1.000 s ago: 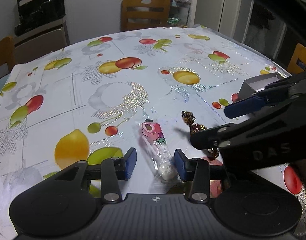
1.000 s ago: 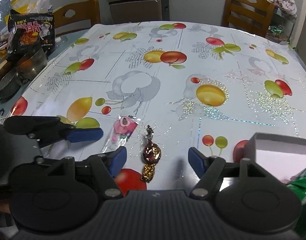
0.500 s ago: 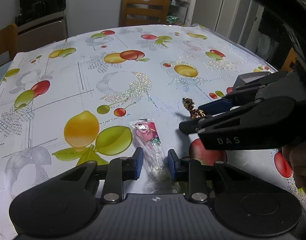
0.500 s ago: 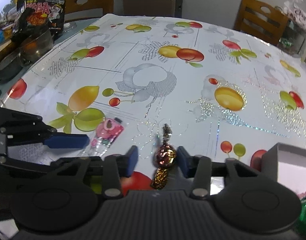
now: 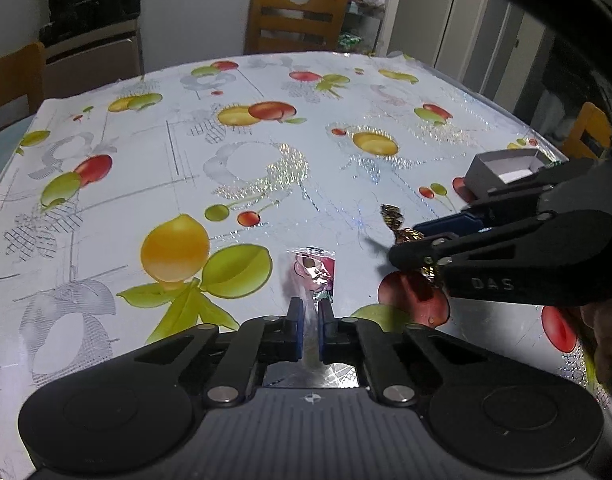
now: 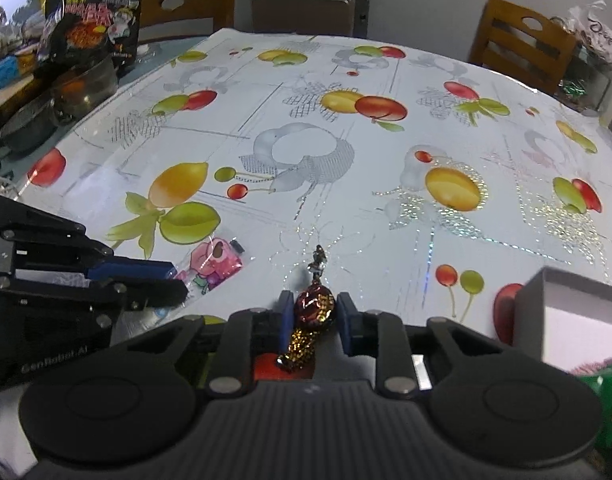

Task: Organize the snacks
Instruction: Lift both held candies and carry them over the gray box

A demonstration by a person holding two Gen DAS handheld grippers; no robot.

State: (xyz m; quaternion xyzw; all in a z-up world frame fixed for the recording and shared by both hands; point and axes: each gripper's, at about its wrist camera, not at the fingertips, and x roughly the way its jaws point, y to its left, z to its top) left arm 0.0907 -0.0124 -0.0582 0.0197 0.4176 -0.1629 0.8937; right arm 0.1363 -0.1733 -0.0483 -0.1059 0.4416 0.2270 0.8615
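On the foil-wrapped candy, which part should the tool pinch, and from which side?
Pinch the round middle of the foil-wrapped candy, coming along its length from the near twisted end, pads on its two flanks. The twisted tails are thin and floppy. The right tool grips it this way.

- Left wrist view: mounted low behind the left gripper (image 5: 309,330), facing forward over the fruit-print tablecloth (image 5: 146,184), very near it.
- Right wrist view: set likewise behind the right gripper (image 6: 313,316), aimed across the same cloth.
- Shared: pink packet (image 5: 313,276), foil candy (image 6: 314,307), grey box (image 5: 501,168), each other's gripper.
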